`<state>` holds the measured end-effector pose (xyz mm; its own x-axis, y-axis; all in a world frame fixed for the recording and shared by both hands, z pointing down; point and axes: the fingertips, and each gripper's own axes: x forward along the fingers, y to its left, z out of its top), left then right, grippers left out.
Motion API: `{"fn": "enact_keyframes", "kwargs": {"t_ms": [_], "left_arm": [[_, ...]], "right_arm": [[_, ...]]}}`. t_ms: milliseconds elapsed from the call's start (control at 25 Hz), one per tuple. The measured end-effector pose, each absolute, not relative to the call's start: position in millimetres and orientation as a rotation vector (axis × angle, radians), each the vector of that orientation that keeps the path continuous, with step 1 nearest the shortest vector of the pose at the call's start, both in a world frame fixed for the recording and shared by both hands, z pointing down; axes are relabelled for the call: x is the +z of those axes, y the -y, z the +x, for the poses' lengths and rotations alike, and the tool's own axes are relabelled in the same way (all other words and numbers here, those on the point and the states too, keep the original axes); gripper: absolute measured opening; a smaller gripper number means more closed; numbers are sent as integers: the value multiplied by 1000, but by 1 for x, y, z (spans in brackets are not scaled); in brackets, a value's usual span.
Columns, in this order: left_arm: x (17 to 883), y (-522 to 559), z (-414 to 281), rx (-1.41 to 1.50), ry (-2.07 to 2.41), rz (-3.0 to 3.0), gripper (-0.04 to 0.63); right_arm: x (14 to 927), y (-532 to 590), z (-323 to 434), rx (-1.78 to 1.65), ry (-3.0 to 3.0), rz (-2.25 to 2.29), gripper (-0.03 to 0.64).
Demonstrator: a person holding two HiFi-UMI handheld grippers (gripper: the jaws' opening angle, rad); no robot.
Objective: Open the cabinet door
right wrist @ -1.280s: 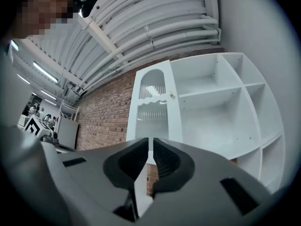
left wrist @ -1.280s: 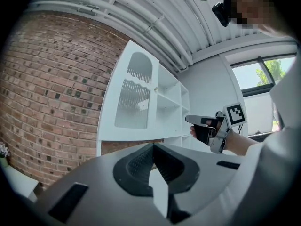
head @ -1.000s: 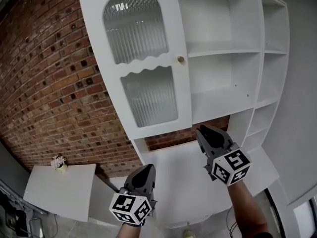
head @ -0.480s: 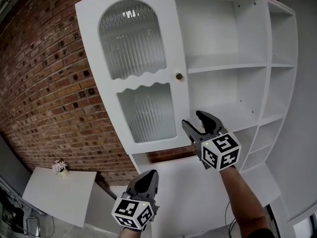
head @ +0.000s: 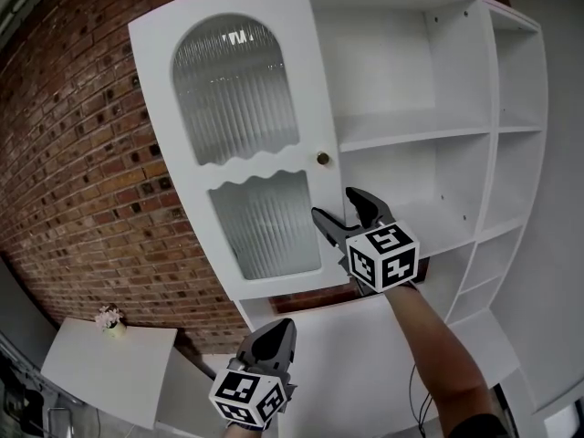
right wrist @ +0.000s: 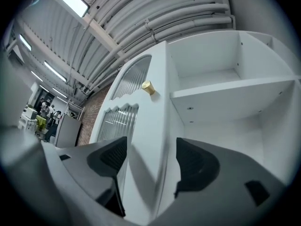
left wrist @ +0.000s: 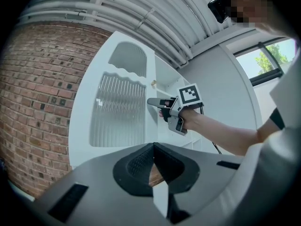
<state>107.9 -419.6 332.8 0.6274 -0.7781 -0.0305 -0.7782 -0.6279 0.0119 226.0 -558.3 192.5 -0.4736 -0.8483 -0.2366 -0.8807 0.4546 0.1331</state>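
The white cabinet door (head: 237, 135) has two ribbed glass panels and a small gold knob (head: 322, 159) near its right edge. My right gripper (head: 336, 206) is raised just below the knob, its jaws opening. In the right gripper view the door's free edge (right wrist: 157, 126) lies between the two fingers with gaps on both sides, and the knob (right wrist: 147, 87) sits above them. My left gripper (head: 279, 328) hangs low, well below the door, shut with nothing in it (left wrist: 153, 147). The left gripper view shows the right gripper (left wrist: 157, 101) at the door edge.
Open white shelves (head: 429, 135) fill the cabinet to the right of the door. A red brick wall (head: 82, 181) runs behind and to the left. A small white table (head: 91, 372) with a flower pot (head: 109, 319) stands at the lower left.
My right gripper rose and shifted left to the door's edge under the knob, and its jaws went from shut to wide apart. The left gripper stayed low and shut.
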Motion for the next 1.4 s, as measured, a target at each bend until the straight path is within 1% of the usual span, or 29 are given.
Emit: {"fn": "enact_keyframes", "kwargs": {"t_ms": [120, 360, 600, 720, 1280, 1400], "left_arm": [[334, 423, 105, 47, -1366, -2830, 6], [339, 426, 98, 37, -1393, -2832, 6], [336, 424, 91, 50, -1414, -2824, 6], [333, 421, 88, 58, -1415, -2818, 6], [332, 399, 88, 84, -1377, -2839, 6], [330, 396, 87, 90, -1369, -2841, 6]], "right_arm": [[191, 562, 220, 366, -2588, -1512, 319], [191, 561, 211, 405, -2572, -1561, 328], [190, 562, 206, 374, -2518, -1616, 374], [189, 560, 204, 350, -2496, -1640, 383], [190, 517, 201, 357, -2564, -1588, 381], [190, 509, 205, 351, -2564, -1573, 366]]}}
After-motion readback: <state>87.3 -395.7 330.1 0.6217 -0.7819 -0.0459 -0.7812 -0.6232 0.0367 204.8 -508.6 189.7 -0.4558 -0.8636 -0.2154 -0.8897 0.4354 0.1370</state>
